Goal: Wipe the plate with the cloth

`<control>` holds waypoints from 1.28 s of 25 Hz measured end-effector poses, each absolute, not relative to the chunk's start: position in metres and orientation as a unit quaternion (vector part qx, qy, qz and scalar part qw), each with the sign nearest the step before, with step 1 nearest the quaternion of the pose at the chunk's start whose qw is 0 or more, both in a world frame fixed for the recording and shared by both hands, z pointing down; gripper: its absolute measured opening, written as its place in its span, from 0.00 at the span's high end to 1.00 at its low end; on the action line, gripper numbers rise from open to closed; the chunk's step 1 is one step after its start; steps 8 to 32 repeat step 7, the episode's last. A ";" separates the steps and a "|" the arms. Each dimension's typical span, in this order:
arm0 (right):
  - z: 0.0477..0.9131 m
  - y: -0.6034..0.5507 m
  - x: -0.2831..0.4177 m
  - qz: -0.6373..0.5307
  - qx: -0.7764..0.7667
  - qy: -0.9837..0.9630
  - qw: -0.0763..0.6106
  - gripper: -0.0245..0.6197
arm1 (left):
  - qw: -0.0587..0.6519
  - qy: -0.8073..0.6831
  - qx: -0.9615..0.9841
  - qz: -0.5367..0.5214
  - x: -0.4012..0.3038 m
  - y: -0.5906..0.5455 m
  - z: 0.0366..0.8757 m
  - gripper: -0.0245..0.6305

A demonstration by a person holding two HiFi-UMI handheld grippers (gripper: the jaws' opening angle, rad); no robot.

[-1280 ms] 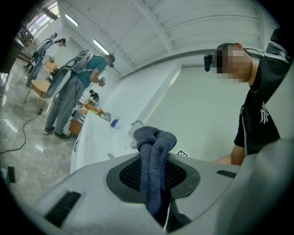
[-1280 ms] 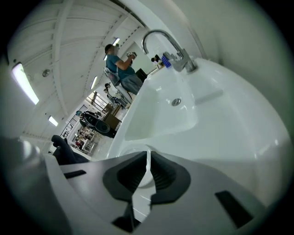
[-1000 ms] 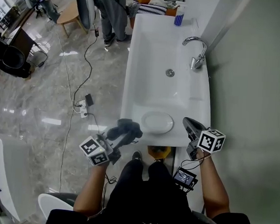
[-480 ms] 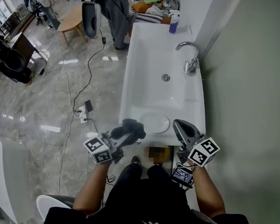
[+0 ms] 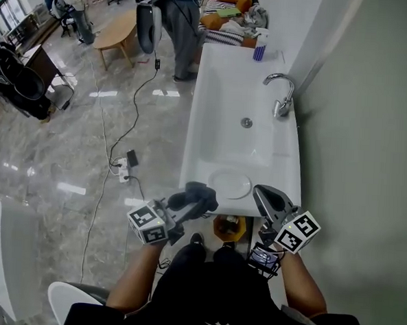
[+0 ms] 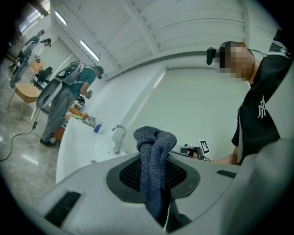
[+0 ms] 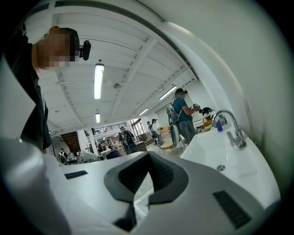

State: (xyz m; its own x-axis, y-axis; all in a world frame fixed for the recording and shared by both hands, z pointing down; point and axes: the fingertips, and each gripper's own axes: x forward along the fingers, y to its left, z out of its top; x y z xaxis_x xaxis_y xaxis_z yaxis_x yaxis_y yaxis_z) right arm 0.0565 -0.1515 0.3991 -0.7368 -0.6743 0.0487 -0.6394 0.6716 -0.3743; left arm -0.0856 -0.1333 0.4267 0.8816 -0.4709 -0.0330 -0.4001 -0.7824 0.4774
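A white plate [image 5: 230,184] lies on the near ledge of the white washbasin [image 5: 215,90]. My left gripper [image 5: 188,204] is shut on a dark grey cloth [image 5: 196,194], held just left of the plate beyond the basin's front corner. In the left gripper view the cloth [image 6: 154,158] bunches up between the closed jaws of the left gripper [image 6: 155,183]. My right gripper [image 5: 263,193] hovers to the right of the plate. In its own view the right gripper [image 7: 148,158] is shut with nothing in it.
A chrome tap [image 5: 283,94] stands at the basin's right side and a blue bottle [image 5: 260,50] at its far end. A wall runs along the right. People [image 5: 178,12] stand beyond the basin; a cable and power strip [image 5: 124,162] lie on the marble floor.
The right gripper has risen, rolled and come closer to the plate's right side. The left gripper with the cloth has shifted slightly toward the plate.
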 end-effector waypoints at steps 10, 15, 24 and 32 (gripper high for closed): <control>0.383 -0.138 0.034 -0.170 -0.377 0.909 0.050 0.96 | 0.212 -0.222 0.946 -0.102 -0.125 -0.115 0.405 0.86; 0.383 -0.138 0.034 -0.170 -0.377 0.909 0.050 0.96 | 0.212 -0.222 0.946 -0.102 -0.125 -0.115 0.405 0.86; 0.383 -0.138 0.034 -0.170 -0.377 0.909 0.050 0.96 | 0.212 -0.222 0.946 -0.102 -0.125 -0.115 0.405 0.86; 0.383 -0.138 0.034 -0.170 -0.377 0.909 0.050 0.96 | 0.212 -0.222 0.946 -0.102 -0.125 -0.115 0.405 0.86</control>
